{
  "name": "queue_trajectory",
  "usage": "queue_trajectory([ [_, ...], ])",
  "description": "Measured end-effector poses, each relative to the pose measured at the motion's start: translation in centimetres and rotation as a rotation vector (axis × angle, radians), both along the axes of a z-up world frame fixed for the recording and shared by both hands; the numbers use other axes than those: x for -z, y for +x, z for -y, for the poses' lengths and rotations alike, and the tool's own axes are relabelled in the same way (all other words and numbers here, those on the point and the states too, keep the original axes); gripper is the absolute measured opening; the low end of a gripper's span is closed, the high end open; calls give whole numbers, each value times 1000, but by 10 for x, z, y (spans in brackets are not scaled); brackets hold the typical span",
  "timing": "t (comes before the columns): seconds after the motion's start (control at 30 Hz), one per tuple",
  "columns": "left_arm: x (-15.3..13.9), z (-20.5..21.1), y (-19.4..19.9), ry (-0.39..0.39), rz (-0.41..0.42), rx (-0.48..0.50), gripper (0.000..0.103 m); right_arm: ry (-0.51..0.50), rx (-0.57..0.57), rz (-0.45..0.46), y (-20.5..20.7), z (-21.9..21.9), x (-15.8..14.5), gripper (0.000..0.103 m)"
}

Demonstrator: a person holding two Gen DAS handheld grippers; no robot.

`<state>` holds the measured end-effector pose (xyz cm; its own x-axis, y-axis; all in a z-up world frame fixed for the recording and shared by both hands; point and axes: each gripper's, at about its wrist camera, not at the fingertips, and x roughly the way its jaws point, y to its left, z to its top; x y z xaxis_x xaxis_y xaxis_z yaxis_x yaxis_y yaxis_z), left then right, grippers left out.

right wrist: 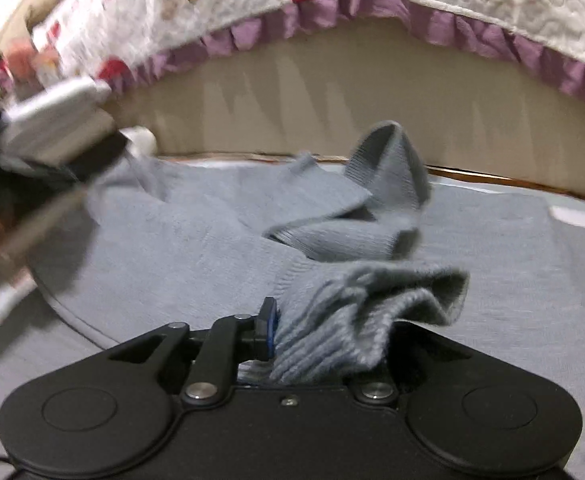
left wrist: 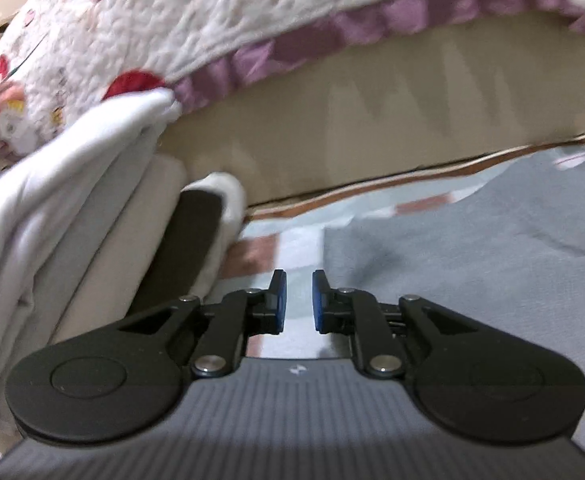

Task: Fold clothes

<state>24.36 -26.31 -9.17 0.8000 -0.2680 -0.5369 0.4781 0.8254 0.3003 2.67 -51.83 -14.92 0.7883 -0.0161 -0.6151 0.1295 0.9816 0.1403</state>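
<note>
Taking the grey knit sweater (right wrist: 212,232) as landmark, one such garment is in view, spread flat on a pale patterned sheet (left wrist: 292,240) in front of a beige bed base (left wrist: 372,132).

At the sweater's left edge the left tool (left wrist: 299,300) points forward and downward. Its two blue-padded fingers (left wrist: 279,300) stand a little apart with nothing between them, only the sheet below. Left of that edge lie a loose white cloth (left wrist: 72,184) and a beige cushion with a dark panel (left wrist: 188,240). Above and behind the sweater hangs one white quilted bedspread (left wrist: 196,24) with a purple ruffle along its hem.

Over the sweater's near part the right tool (right wrist: 316,332) is also angled downward. Its left blue pad shows; its right finger is hidden under a bunched ribbed hem of the sweater (right wrist: 372,300), which sits between the fingers and spills over the right one. Whether the pads press on the knit cannot be told.

Farther back, a ribbed cuff or collar (right wrist: 392,160) stands upright from the sweater. At the sweater's left, the other tool shows only as a blur.
</note>
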Motion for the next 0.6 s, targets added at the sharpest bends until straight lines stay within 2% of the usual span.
queue_trajectory([
  [0.07,-6,7,-16,-3,3,106,13,49,28,-53,2,9,4,34],
  [0.17,-2,23,-36,33,-52,273,13,156,68,-73,1,23,9,34],
  [0.23,13,30,-37,78,-130,303,13,178,71,-59,-2,29,8,34],
  [0.27,20,33,-38,100,-169,316,13,186,71,-48,-4,31,7,23],
  [0.3,28,33,-36,121,-196,300,13,187,66,-29,-6,32,4,13],
  [0.43,44,28,-28,177,-240,211,13,133,20,113,-16,26,-20,13],
  [0.5,46,24,-23,178,-242,175,13,68,25,103,-14,24,-23,13],
  [0.6,47,21,-20,188,-230,158,13,-4,60,23,-9,25,-9,14],
])
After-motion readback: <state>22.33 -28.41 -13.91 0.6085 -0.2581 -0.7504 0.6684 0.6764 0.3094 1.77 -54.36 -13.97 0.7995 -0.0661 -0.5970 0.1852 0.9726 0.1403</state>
